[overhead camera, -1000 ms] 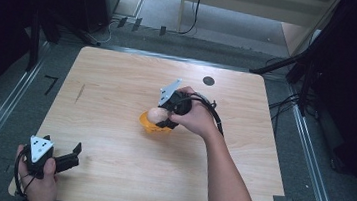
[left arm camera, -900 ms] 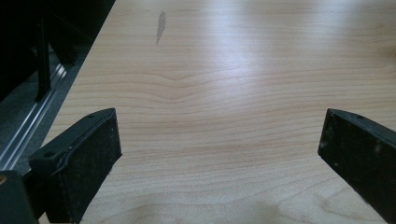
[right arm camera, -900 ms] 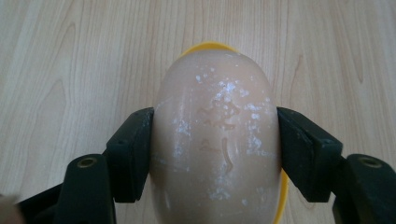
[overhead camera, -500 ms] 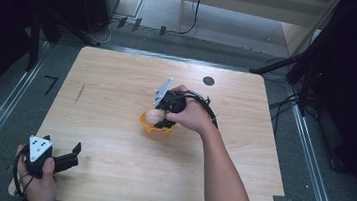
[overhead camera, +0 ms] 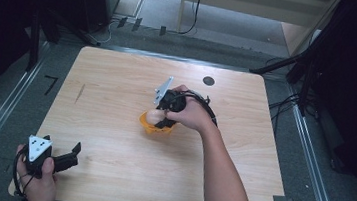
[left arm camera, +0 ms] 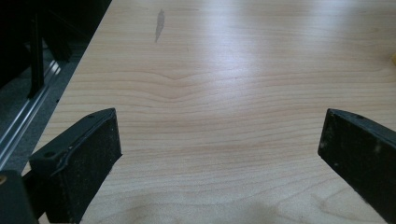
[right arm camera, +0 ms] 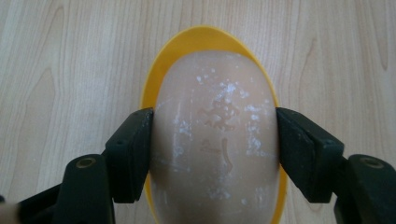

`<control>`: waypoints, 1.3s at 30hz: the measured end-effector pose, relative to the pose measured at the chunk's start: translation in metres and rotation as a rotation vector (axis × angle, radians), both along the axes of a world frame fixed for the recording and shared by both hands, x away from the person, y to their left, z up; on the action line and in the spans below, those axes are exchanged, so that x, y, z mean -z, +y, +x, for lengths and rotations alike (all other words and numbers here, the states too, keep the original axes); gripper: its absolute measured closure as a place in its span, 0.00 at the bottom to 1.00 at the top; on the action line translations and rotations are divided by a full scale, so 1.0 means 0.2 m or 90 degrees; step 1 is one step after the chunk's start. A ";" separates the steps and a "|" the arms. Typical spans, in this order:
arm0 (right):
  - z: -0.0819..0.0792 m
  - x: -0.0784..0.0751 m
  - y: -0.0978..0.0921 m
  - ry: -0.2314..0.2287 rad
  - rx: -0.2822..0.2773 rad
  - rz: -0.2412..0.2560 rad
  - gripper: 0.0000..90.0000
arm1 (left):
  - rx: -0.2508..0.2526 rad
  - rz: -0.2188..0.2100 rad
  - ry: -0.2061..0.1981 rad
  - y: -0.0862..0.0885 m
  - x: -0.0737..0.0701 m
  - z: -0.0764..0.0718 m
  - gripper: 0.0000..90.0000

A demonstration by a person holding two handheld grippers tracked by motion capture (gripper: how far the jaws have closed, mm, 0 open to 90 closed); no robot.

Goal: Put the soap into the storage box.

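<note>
Soap bar (right arm camera: 215, 140) stamped lettering clear in right gripper view, right claw (right arm camera: 215, 151) clamping it over yellow dish (right arm camera: 205, 37), left claw (left arm camera: 219, 154) wide open.

From above, the right hand (overhead camera: 188, 112) covers most of the right gripper (overhead camera: 163, 119), and the soap (overhead camera: 153, 117) hides much of the yellow dish (overhead camera: 149, 126). In the right gripper view the picture's bottom edge cuts off the near end of soap (right arm camera: 215, 140) and dish (right arm camera: 205, 38). The mark pressed into the soap is too faint to read. The left gripper (left arm camera: 219, 154) has its jaws cropped at the bottom corners.
</note>
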State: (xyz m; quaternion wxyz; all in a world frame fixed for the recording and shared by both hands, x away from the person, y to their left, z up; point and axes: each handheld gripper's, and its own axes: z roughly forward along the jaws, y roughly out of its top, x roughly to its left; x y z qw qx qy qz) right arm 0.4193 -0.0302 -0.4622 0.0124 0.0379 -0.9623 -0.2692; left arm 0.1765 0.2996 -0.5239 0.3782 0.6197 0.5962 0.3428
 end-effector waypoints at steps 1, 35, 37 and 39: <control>0.00 -0.01 0.00 -0.002 0.003 0.005 0.36 | 0.000 0.000 0.000 0.00 0.00 0.00 0.00; -0.11 0.01 -0.38 0.027 0.124 0.052 0.05 | 0.004 0.020 0.005 -0.02 0.00 0.00 0.00; -0.12 0.02 -0.41 0.025 0.134 0.054 0.00 | 0.004 0.022 0.005 -0.02 0.00 0.00 0.00; -0.13 0.03 -0.44 0.022 0.143 0.056 0.00 | 0.004 0.023 0.005 -0.02 0.00 0.00 0.00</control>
